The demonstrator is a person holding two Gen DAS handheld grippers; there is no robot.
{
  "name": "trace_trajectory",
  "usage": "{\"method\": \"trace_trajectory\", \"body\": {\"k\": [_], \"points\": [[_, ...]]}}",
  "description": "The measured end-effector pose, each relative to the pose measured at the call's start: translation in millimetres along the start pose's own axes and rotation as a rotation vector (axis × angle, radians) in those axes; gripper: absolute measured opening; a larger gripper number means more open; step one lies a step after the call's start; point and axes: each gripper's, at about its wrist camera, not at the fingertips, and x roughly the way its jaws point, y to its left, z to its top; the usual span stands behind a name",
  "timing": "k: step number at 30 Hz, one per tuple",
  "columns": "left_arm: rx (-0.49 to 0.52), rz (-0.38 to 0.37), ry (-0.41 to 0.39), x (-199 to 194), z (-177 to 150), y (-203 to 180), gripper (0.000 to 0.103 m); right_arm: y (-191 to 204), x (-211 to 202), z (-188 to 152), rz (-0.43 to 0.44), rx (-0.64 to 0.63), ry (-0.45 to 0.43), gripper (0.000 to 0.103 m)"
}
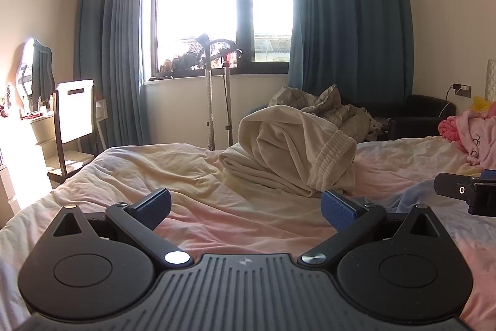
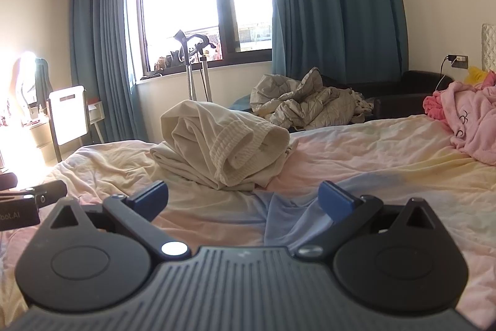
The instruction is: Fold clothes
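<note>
left gripper [image 1: 246, 203]: jaws wide apart, nothing between them, hovering low over the bed, aimed a bit down. Blue pads clear of any cloth.
right gripper [image 2: 243, 200]: jaws equally wide apart, empty. Sits just right of the left one; each shows at the edge of the other's view.
clothes: cream garment [image 1: 288, 149] bunched in a heap mid-bed, straight ahead of both grippers, not touched. Ribbed cuff [image 2: 238, 148] faces the near side; looks like sweatpants or a sweatshirt, can't tell which.
task state: my read, nothing folded yet; garment needs spreading flat first.
risk 1: grabbing the heap blind could pinch several layers at once, so it lifts as a lump instead of opening out.
risk 2: bed sheet [image 1: 192, 176] is loose and wrinkled; a low pinch could catch sheet with the garment and drag both.
risk 3: sheet is pale like the garment, edges hard to separate, so easy to pick the wrong hem.
risk 4: grippers close side by side; converging on one cuff could knock them together.
surface: soft bed, pastel pink/yellow/blue sheet, rumpled, gives under pressure.
right far: pink blanket [image 2: 468, 126] piled on the bed, well apart from the garment.
room: window [image 1: 223, 5] with blue curtains [image 1: 347, 20] far ahead, garment steamer stand [image 1: 217, 89] below it, grey quilt [image 2: 310, 104] heaped on a dark sofa beyond the bed, chair [image 1: 74, 110] and mirror far left, strong glare there.
</note>
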Motion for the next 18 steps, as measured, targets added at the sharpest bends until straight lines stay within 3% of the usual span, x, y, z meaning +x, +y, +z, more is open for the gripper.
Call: {"method": "trace_trajectory", "body": {"k": [18], "points": [[0.008,-0.001,0.002,1.1,-1.7,-2.4,0.103,1.2,-1.2,1.3,-0.005,0.000,0.004,0.103]]}}
